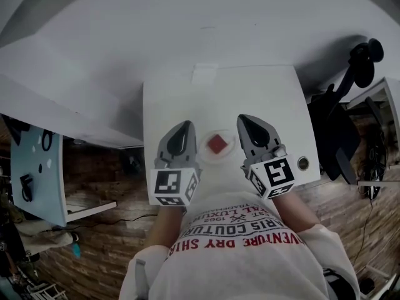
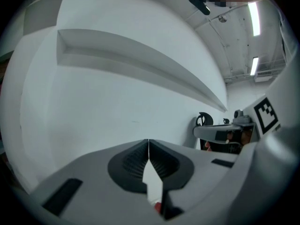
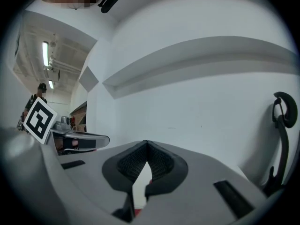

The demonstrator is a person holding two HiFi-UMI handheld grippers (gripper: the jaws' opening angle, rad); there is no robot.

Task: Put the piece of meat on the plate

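A red square piece of meat (image 1: 217,144) lies on a small white plate (image 1: 230,151) on the white table (image 1: 275,99). I hold both grippers raised over the near part of the table, one on each side of the plate. The left gripper (image 1: 183,125) is shut and holds nothing; in the left gripper view its tips (image 2: 148,142) meet against the white wall. The right gripper (image 1: 245,119) is shut and empty too, its tips (image 3: 147,143) touching in the right gripper view. A sliver of the red meat (image 2: 158,207) shows low through the gap behind the left jaws.
A black office chair (image 1: 347,99) stands right of the table. A round cable hole (image 1: 303,163) sits at the table's near right corner. A pale blue panel (image 1: 34,167) stands at the left over the wood-pattern floor. A white wall with a ledge (image 2: 140,60) is ahead.
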